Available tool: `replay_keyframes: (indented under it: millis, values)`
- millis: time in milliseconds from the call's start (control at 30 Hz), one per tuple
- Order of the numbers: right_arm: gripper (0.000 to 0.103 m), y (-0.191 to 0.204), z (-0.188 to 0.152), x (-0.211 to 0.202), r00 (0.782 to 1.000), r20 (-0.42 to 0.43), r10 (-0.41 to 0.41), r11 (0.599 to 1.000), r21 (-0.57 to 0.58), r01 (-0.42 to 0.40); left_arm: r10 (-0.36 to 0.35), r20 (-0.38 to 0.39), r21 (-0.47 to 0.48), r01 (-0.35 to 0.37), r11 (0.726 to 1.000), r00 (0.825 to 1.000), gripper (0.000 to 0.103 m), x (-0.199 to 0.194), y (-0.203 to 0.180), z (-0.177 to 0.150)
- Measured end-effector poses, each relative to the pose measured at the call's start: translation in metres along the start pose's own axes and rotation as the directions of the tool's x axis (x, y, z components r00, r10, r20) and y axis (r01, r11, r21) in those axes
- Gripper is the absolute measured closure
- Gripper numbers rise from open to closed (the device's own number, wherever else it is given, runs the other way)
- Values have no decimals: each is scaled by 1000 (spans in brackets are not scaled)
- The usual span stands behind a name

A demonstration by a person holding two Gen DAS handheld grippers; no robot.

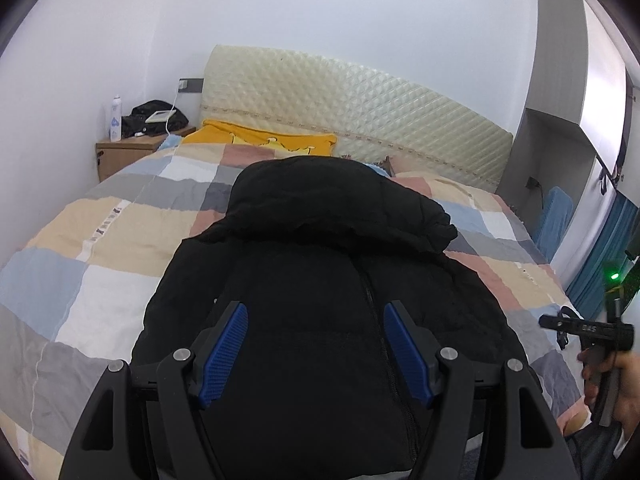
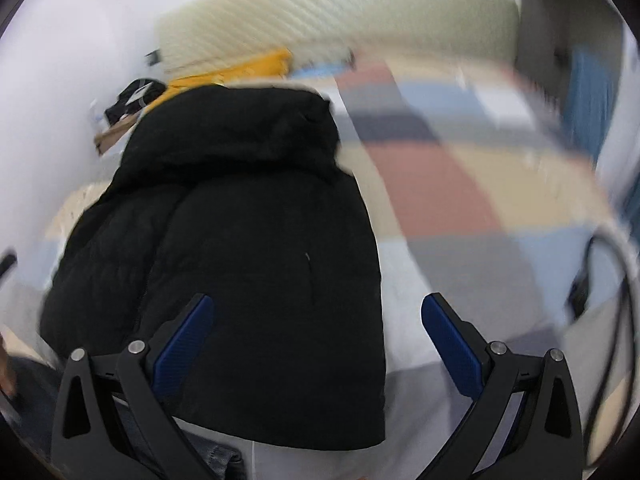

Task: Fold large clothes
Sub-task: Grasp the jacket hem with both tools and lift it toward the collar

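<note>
A black puffer jacket [image 1: 320,280] lies front up on the patchwork quilt [image 1: 100,232], hood toward the headboard, sleeves folded in. My left gripper [image 1: 316,312] is open and empty, hovering over the jacket's lower half by the zip. My right gripper [image 2: 316,308] is open and empty above the jacket's [image 2: 240,240] right hem edge; this view is motion-blurred. The right gripper's handle and the hand holding it show at the left wrist view's right edge [image 1: 592,332].
A yellow garment [image 1: 260,138] lies by the cream quilted headboard [image 1: 360,108]. A wooden nightstand [image 1: 128,152] with a bottle and black bag stands at the back left. A grey wardrobe [image 1: 560,100] and blue curtain [image 1: 612,256] are at the right.
</note>
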State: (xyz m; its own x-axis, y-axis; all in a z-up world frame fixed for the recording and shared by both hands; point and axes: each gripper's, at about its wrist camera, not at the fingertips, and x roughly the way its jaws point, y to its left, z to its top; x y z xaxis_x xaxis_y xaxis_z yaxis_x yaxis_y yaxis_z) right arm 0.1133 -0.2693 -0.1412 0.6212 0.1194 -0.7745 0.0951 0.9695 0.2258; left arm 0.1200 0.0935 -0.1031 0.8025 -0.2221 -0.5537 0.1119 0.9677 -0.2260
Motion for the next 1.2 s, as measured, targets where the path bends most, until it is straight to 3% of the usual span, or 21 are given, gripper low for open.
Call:
replay_keyframes:
  millis: [67, 200, 367, 500, 600, 700, 800, 900, 933, 1033, 1200]
  values:
    - [2, -16, -4, 14, 996, -55, 72, 994, 88, -67, -9, -10, -14, 9, 1000, 1000, 33, 1, 2, 0]
    - [2, -32, -15, 41, 963, -146, 226, 956, 222, -190, -14, -31, -33, 13, 999, 999, 33, 7, 5, -1]
    - [3, -49, -24, 60, 954, -212, 211, 941, 308, -140, -35, -53, -91, 30, 995, 998, 33, 8, 19, 2]
    - [18, -63, -42, 78, 924, -296, 244, 906, 410, -108, 12, -41, -159, -18, 987, 999, 33, -9, 43, 11]
    - [18, -56, -47, 84, 889, -285, 358, 865, 459, -201, -38, -80, -218, 20, 976, 996, 33, -23, 73, 25]
    - [17, -43, -41, 78, 861, -218, 459, 820, 476, -317, -25, -108, -226, 0, 974, 994, 33, -36, 105, 38]
    - [17, -29, -37, 68, 858, -179, 481, 820, 439, -368, -13, -174, -268, -35, 963, 985, 33, -32, 146, 42]
    - [17, -21, -37, 64, 856, -170, 489, 820, 423, -385, -13, -307, -354, -101, 930, 952, 33, -5, 190, 29]
    - [17, -22, -35, 66, 858, -175, 482, 824, 425, -376, -43, -332, -372, -89, 924, 942, 33, 4, 197, 24]
    - [17, -27, -36, 73, 865, -187, 466, 817, 466, -339, -241, -408, -483, 16, 875, 880, 33, 42, 224, -1]
    - [17, -43, -42, 82, 877, -232, 421, 814, 524, -252, -405, -437, -583, 90, 808, 803, 33, 79, 242, -27]
